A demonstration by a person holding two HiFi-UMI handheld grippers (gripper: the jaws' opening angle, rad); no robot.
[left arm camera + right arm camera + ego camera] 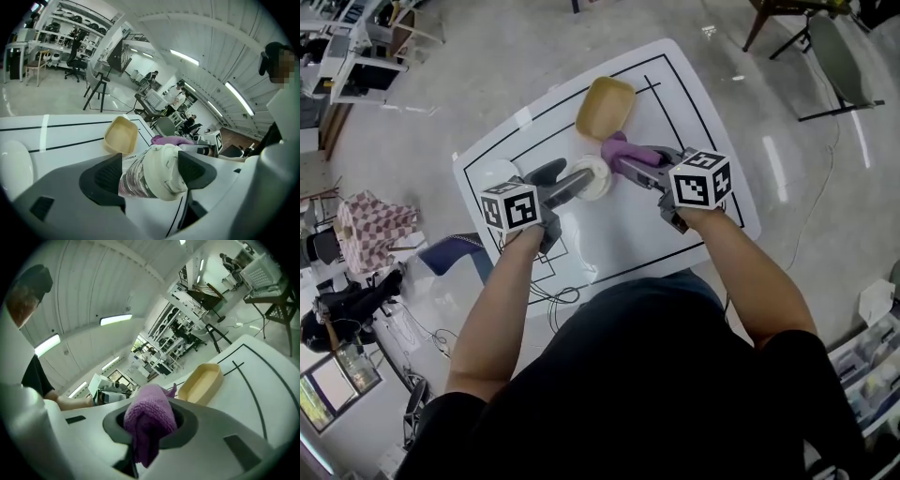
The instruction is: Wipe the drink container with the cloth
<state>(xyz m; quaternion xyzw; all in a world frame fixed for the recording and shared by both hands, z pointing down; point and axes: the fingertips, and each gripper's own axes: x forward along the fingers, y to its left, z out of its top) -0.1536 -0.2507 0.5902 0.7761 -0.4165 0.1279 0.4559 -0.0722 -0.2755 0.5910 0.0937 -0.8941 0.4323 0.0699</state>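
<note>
The left gripper [579, 181] is clamped on the drink cup [593, 176]. In the left gripper view its two dark pads press the cup's sides, one on the printed sleeve and the other up by the cream lid. The cup lies roughly sideways along the jaws, lid end pointing away from the hand, over the middle of the white lined table [623, 234]. The right gripper [625, 161] is closed on a bunched purple cloth [617, 148], and a thick fold sticks out past its jaws. In the head view the cloth sits just beside the cup's lid end; whether it touches cannot be told.

The step in hand looks like the wipe itself. To do it well:

- Lead with the protruding fold of cloth, so that fabric and not the hard jaw tips meets the cup
- Stroke along the cup's length, from lid towards sleeve, and press lightly. The lid is probably only pushed on and the wall likely flexes, so a hard push could pop the lid or twist the cup in the pads
- Hold the left gripper steady as the counterforce, and roll that wrist between strokes to bring a fresh side round, since the pads cover two flanks
- Stay clear of the yellow tray [605, 108] just beyond the cloth
</note>
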